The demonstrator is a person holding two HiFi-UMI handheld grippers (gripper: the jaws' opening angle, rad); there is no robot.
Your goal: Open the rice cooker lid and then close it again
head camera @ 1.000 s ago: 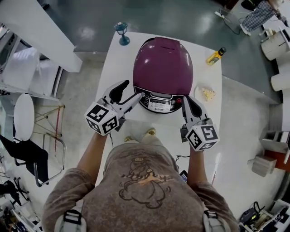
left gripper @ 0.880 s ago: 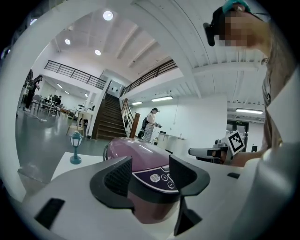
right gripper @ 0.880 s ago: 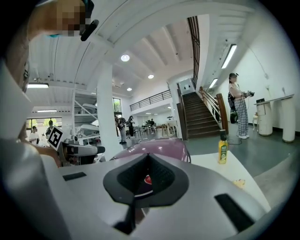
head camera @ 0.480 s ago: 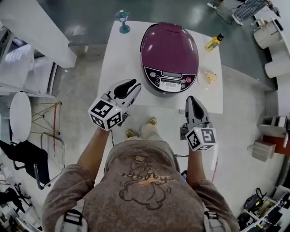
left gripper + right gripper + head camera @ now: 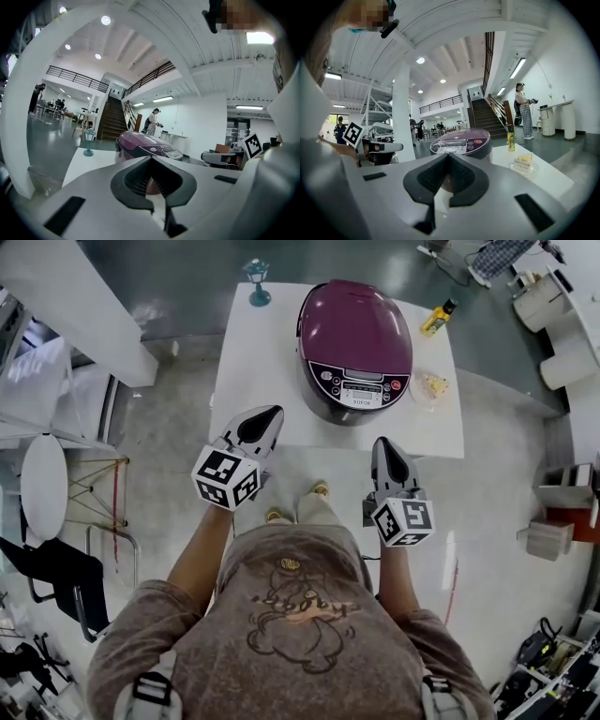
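Note:
The purple rice cooker (image 5: 354,334) stands on the white table (image 5: 253,381) with its lid down and its control panel facing me. Both grippers hang in front of the table's near edge, well apart from the cooker. My left gripper (image 5: 270,413) is shut with nothing in it and points at the table's front left part. My right gripper (image 5: 382,442) is also shut and empty, just off the front edge. In the left gripper view the cooker (image 5: 140,144) shows beyond the closed jaws (image 5: 151,161). The right gripper view shows the cooker (image 5: 461,140) past its closed jaws (image 5: 448,159).
A small teal lamp figurine (image 5: 256,282) stands at the table's far left. A yellow bottle (image 5: 438,317) and a plate with a snack (image 5: 431,385) sit to the right of the cooker. Chairs (image 5: 47,484) stand on the floor at the left.
Both grippers have drawn back from the cooker's front toward me, past the table edge. The left jaws, open a second ago, have closed.

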